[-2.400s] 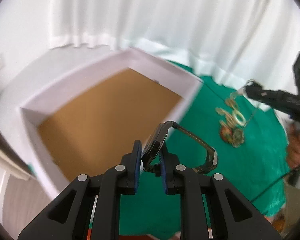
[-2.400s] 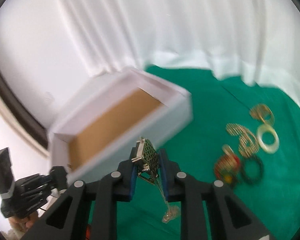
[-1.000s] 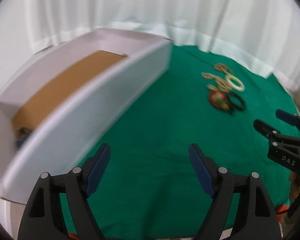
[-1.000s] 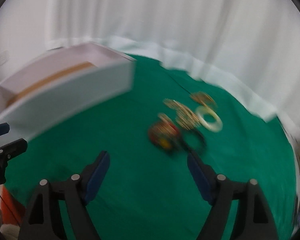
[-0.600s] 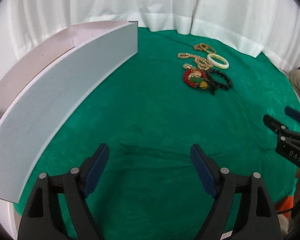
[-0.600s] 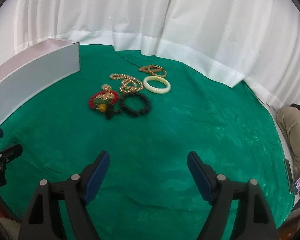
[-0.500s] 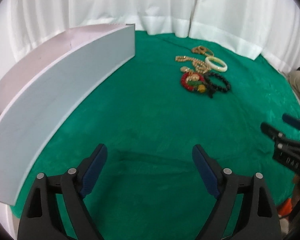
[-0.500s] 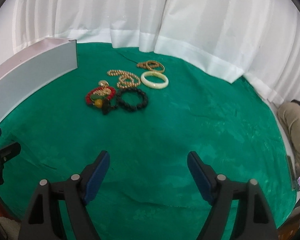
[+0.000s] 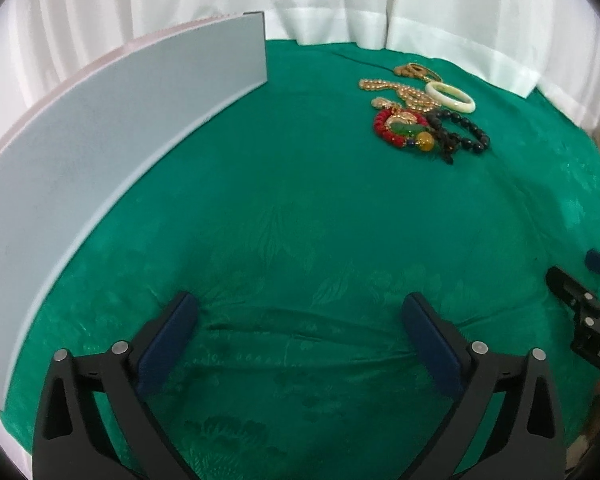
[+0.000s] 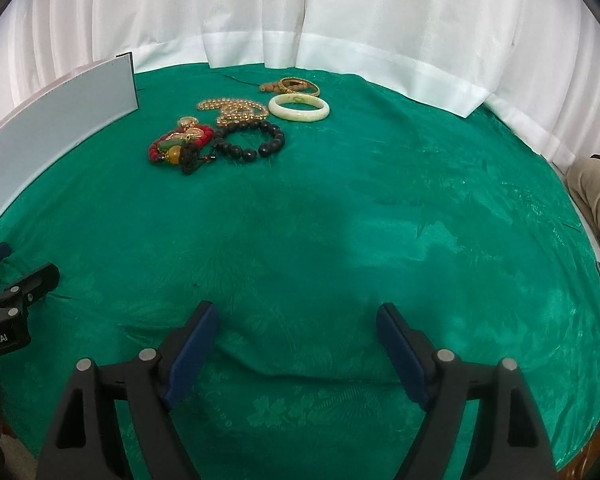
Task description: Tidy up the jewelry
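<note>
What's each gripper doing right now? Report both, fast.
Left gripper: jaws opening, nothing between them, over the green cloth.
Right gripper: jaws opening, nothing between them.

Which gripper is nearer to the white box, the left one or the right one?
Left. The left gripper hovers open beside the white box; the right gripper is farther away, on the left gripper's other side.

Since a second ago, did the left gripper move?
Yes. The left gripper has dropped lower beside the white box: the box's brown inside showed earlier, now only its outer wall does.
</note>
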Demonstrator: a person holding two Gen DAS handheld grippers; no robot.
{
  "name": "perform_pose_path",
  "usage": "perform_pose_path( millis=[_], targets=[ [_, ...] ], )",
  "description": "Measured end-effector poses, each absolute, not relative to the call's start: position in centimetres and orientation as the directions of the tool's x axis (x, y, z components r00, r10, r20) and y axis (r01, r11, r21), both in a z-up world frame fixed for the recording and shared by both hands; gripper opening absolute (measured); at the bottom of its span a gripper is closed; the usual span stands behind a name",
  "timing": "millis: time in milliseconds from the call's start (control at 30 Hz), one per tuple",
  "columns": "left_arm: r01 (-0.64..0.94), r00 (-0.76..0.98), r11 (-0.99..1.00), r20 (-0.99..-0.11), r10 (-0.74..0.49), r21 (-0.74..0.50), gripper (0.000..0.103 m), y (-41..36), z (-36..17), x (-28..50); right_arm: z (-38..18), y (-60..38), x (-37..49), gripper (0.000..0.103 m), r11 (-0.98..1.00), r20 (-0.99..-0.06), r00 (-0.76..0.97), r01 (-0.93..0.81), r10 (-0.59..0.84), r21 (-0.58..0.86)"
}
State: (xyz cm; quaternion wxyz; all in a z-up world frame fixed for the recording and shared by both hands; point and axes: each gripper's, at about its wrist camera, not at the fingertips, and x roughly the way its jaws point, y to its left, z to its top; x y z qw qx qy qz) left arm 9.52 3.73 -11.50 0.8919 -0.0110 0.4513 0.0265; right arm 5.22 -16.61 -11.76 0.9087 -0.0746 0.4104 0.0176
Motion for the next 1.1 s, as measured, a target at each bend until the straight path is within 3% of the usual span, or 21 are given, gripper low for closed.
perform_pose_path(
  millis=[133,1100],
  targets=[
    [-0.05,0.576,0.999,-0.817,0.033,0.004,0.102,3.7,-11.5,9.5,-11.9,-17.4,5.1,0.083,0.995,-0.747,0.665,-0.075,0.006,-0.06],
    [-0.02,0.588,1.0,-0.809,0.002,-0.012,0.102,3.6,-9.9,9.0,-10.3,-18.3,4.9,0.084,0.994,-0.785,0.617,-0.108,0.043,-0.03]
  ],
)
